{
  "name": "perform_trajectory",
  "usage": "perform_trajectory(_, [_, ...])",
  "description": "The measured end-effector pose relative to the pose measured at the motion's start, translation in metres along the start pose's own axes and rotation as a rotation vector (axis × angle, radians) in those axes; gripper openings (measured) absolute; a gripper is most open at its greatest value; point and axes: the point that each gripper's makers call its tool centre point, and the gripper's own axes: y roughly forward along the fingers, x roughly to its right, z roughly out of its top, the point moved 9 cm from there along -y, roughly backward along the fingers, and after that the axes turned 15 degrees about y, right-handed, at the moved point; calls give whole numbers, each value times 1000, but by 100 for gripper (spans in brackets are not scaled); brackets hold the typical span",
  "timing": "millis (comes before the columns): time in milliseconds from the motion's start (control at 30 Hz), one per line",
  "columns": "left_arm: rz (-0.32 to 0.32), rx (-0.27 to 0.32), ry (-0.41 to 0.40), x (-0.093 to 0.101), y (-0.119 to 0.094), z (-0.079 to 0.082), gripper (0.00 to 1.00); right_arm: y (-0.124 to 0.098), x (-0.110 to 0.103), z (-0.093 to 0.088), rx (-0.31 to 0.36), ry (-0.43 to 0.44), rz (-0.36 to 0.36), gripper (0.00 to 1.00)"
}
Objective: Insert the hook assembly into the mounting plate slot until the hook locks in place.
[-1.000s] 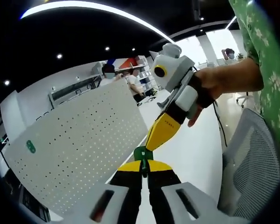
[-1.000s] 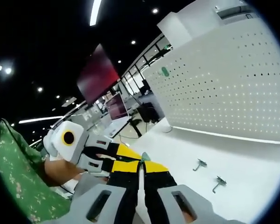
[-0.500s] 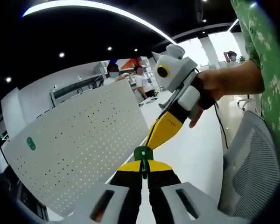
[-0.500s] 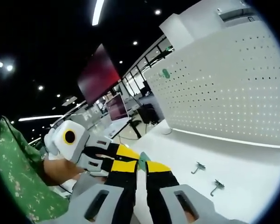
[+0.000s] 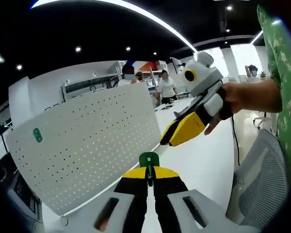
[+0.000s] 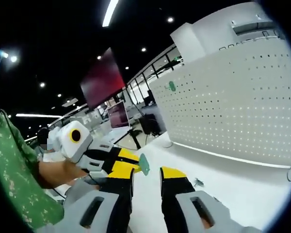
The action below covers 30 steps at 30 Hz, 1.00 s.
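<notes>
My left gripper (image 5: 149,171) is shut on a small green hook piece (image 5: 149,159) that sticks out past its yellow tips. A white perforated mounting plate (image 5: 87,145) stands upright to its left, with a green tag (image 5: 37,135) near one corner. The right gripper (image 5: 166,141), held by a hand, hovers just beyond the green piece and apart from it. In the right gripper view my right gripper (image 6: 146,172) stands open with nothing between its fingers. The left gripper (image 6: 136,164) comes in from the left there, holding the green piece (image 6: 144,164). The plate (image 6: 233,121) is on the right.
A small metal hook (image 6: 199,182) lies on the white table (image 5: 203,160) below the plate. A grey mesh chair (image 5: 262,184) stands at the right. Several people (image 5: 166,87) stand far behind. A red screen (image 6: 102,77) hangs in the background.
My right gripper has opened, let go of the green piece and drawn back from it. The left gripper still holds the piece.
</notes>
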Motion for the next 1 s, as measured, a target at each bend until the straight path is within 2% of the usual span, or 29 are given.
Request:
perform_trajectory(200, [18,-9,-32,-3,-1,-2,3,0,0,2,28,-62,-30,53])
perform_trajectory(500, [34,-11,-100,-9,-3,-3,3,-2,2,5,44,-170,-76,70])
perform_trajectory(533, [35,-11,-107,-9,-3,-3,3,-2,2,5,49,-201,-84,71])
perform_trajectory(833, [46,-5,-189,-14,-4,-2,3,-2,3,6,57,-285,-110,80])
perform_trajectory(1000, [72,-6,-227,-20,-6,1,3,-2,2,7,68,-315,-110,81])
